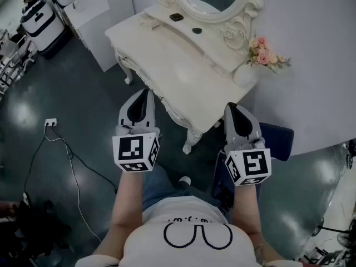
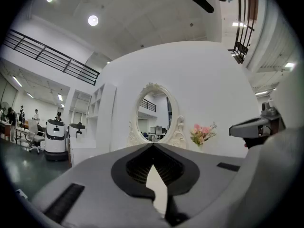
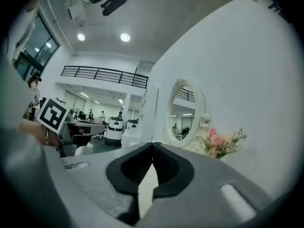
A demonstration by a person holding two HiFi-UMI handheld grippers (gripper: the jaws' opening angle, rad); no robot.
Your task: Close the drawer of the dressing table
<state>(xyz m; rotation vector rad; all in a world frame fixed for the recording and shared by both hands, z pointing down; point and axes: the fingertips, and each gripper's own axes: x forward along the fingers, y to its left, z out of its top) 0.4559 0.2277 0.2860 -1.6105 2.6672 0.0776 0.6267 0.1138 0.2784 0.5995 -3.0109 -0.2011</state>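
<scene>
Left gripper (image 1: 146, 93), right gripper (image 1: 232, 107) level, side by side — jaws together, empty.

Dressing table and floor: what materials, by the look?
Dressing table: likely painted wood, cream satin finish; the carved scroll trim suggests it, though moulded resin is possible. Floor: dark glossy coating, perhaps epoxy over concrete; lights reflect as soft spots.

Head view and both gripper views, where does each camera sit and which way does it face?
Head view: on the person's head, looking steeply down at the dressing table; shows both forearms, left gripper and right gripper.
Left gripper view: on the left gripper, facing level at the oval mirror and flowers; shows its shut jaws.
Right gripper view: on the right gripper, facing level at that mirror; shows its shut jaws.
Shared: both gripper views show mirror and flowers.
</scene>
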